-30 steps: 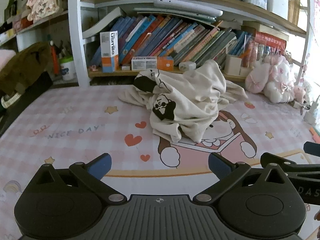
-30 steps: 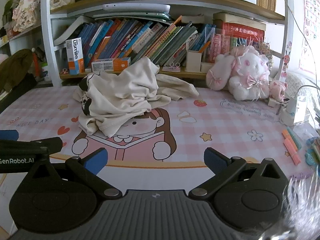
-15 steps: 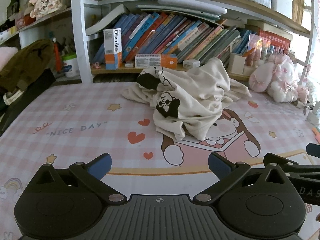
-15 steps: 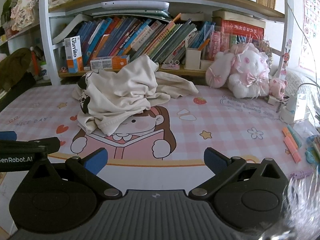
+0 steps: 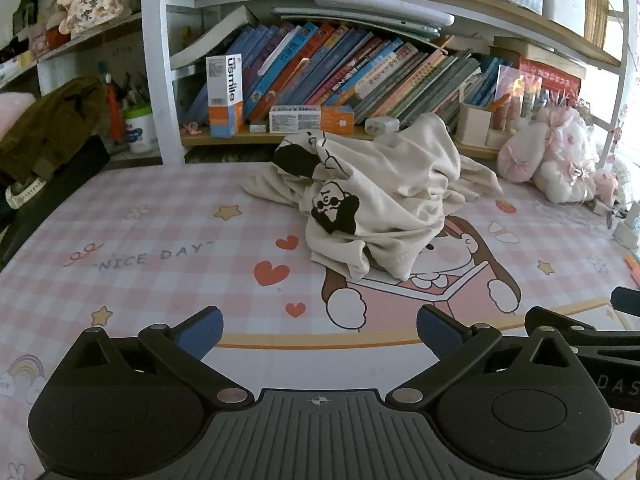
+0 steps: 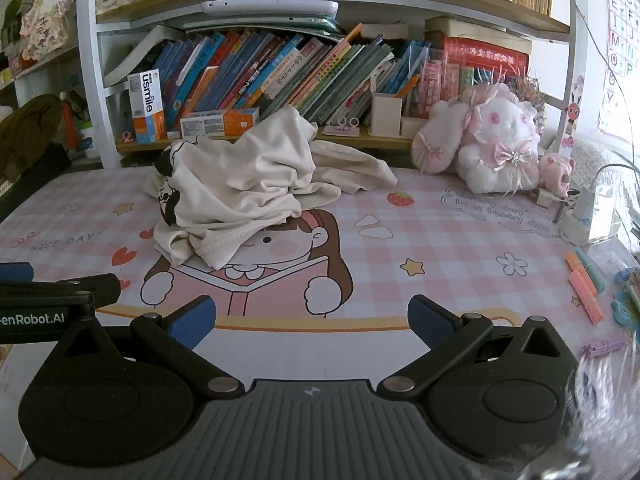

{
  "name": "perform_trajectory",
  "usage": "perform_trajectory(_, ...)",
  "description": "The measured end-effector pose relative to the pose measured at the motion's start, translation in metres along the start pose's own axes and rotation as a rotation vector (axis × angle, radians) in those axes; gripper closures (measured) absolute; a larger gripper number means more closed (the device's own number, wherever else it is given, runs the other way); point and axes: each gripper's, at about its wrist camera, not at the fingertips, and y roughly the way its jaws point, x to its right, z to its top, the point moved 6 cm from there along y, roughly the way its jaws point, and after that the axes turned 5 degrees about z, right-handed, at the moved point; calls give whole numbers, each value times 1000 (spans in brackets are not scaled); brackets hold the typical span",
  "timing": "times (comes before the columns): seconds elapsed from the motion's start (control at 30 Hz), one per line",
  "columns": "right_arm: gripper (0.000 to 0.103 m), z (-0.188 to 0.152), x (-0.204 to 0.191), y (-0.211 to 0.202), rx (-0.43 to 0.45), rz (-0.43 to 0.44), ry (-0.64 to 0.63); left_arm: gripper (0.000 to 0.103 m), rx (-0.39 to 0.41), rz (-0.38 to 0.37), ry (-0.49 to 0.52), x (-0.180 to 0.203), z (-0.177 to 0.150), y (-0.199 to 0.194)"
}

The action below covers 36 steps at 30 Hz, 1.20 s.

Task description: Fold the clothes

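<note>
Ahead, crumpled cream shirt (image 5: 380, 200) — well beyond left claw (image 5: 320, 332), untouched

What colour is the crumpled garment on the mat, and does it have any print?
The garment is cream, with black cartoon prints, clearest in the left wrist view.

Bare counter (image 5: 168, 240) lies open near and left of the crumpled shirt (image 5: 376, 200); bookshelf (image 6: 256, 80) blocks far side, plush rabbit (image 6: 488, 144) far right.
</note>
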Motion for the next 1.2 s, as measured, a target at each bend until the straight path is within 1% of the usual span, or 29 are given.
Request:
perform_trajectory(0.27,0,1,-1,2,-14,-6,2,0,-15,33,-10,-5,-2,4)
perform_trajectory(0.4,0,0,-1,3,-23,-3,12,0,-15,35,-10,-6,-2,4)
perform_trajectory(0.63,0,0,-1,3,-33,-5,30,0,-16,20,-11,-4,-1,5)
perform_trajectory(0.73,0,-1,-2,4,-43,10,38,0,-12,10,-10,-3,-1,5)
perform_trajectory(0.93,0,0,-6,5,-49,23,27,0,-31,8,3,-1,-2,7)
perform_trajectory(1.2,2,-2,-3,10,-83,45,64,0,-62,-1,5,0,-3,11)
